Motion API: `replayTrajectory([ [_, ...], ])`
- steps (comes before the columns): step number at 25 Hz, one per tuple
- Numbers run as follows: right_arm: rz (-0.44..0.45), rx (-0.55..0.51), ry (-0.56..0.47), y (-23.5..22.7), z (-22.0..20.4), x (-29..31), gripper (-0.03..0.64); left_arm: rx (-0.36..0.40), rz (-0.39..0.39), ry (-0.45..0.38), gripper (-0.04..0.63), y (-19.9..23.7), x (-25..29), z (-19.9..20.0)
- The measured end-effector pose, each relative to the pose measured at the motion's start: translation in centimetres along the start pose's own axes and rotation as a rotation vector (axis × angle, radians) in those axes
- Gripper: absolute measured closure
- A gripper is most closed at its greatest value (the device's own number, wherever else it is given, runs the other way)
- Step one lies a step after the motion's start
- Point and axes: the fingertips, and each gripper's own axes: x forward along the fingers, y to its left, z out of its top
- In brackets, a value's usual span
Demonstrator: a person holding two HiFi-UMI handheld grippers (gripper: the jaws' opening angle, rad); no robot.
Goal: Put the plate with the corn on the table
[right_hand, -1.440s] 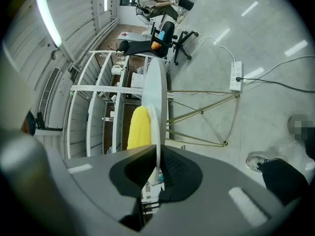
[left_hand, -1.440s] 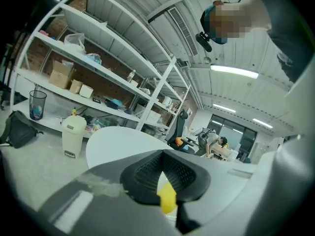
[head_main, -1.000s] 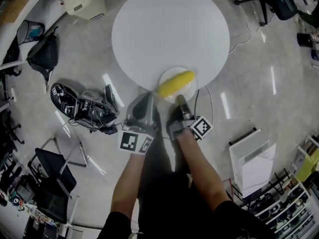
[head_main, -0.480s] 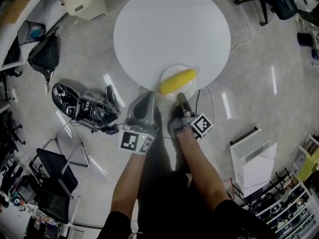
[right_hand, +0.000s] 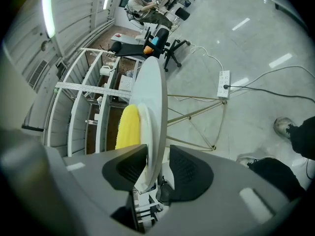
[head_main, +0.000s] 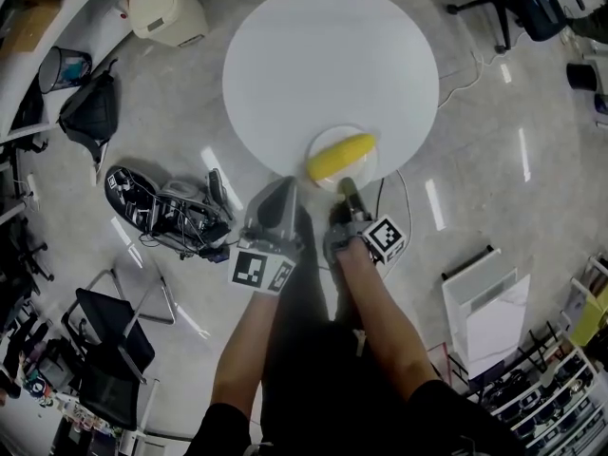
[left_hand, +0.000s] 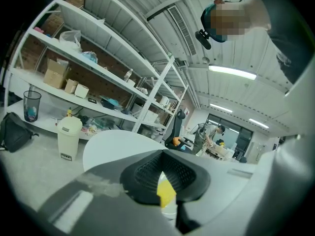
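Nearest, both forearms reach forward side by side. Left gripper hangs just short of the table, jaws nearly together, empty. Right gripper, pitched downward, has just been opening its jaws, which straddle the plate at its near rim without pressing. Plate rests at the table's near edge: judged stiff, smooth, breakable. Corn lies loose and may roll, so take the rim and keep it level.
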Motion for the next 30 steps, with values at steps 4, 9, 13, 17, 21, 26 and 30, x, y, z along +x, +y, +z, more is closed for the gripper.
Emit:
replayTrajectory([
  [4, -0.015, 0.002, -0.011, 0.7, 0.5, 0.6, 0.455, 0.003, -0.012, 0.003, 0.591, -0.1, 0.8, 0.8],
  [9, -0.019, 0.007, -0.032, 1.5, 0.7, 1.9, 0.441, 0.008, -0.032, 0.01, 0.591, 0.6, 1.8, 1.7],
  [13, -0.003, -0.002, -0.04, 1.9, 0.6, 2.5, 0.426, 0.009, -0.041, 0.019, 0.591, 1.2, 2.0, 1.9],
  [17, -0.022, -0.013, -0.049, 1.9, 0.7, 2.7, 0.413, 0.007, -0.047, 0.023, 0.591, 1.6, 2.2, 2.1],
  [21, -0.056, -0.009, -0.06, 1.6, 0.7, 2.6, 0.402, 0.012, -0.06, 0.025, 0.591, 1.8, 2.3, 2.2],
  [26, -0.065, -0.022, -0.061, 1.5, 0.8, 2.5, 0.386, 0.012, -0.07, 0.024, 0.591, 1.7, 2.3, 2.1],
  [30, -0.086, -0.031, -0.072, 1.3, 0.7, 2.6, 0.38, 0.011, -0.082, 0.031, 0.591, 1.7, 2.5, 1.9],
])
